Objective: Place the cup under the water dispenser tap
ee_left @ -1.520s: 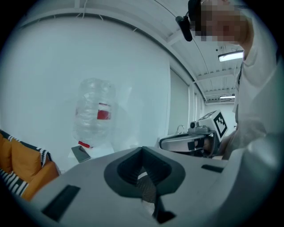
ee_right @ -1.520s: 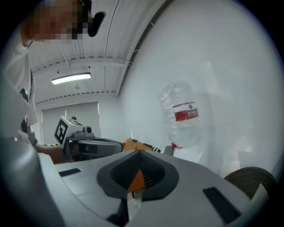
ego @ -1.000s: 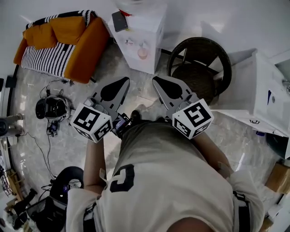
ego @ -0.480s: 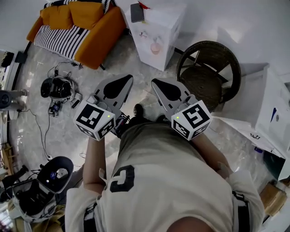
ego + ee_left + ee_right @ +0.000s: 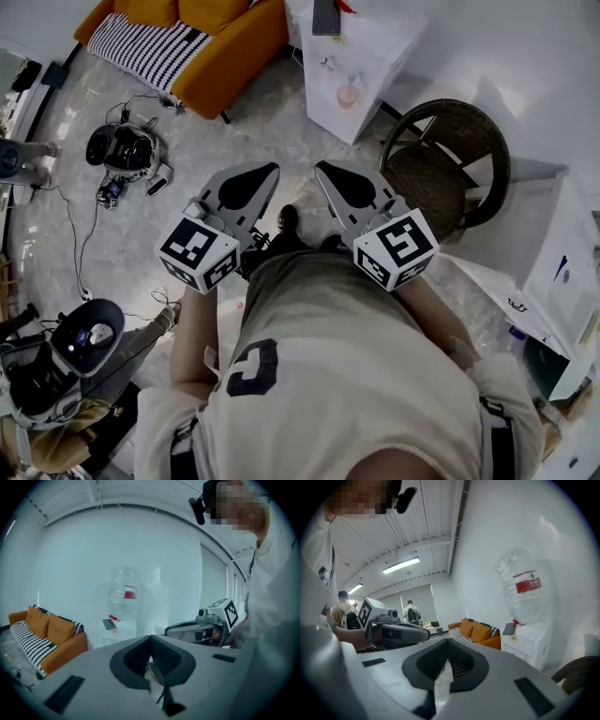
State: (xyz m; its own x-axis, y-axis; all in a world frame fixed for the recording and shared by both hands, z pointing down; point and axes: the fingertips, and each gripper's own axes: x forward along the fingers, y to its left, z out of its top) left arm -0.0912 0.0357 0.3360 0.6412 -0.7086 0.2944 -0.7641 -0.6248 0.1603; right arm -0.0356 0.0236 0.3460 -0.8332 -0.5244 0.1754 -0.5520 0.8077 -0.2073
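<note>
Jaws of both grippers are clenched tip to tip with nothing between them. The left gripper (image 5: 269, 172) and the right gripper (image 5: 322, 169) are held side by side, apart, above the marble floor (image 5: 272, 131). Beyond them, at the floor's far edge by the wall, stands the water dispenser (image 5: 361, 66), with a wicker chair (image 5: 450, 159) to its right and an orange sofa (image 5: 225, 42) to its left. A small pinkish cup (image 5: 349, 94) sits at the dispenser's front, well apart from both grippers.

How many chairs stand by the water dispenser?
1: a dark round chair, just right of the white water dispenser in the head view. More could lie outside the frame.
</note>
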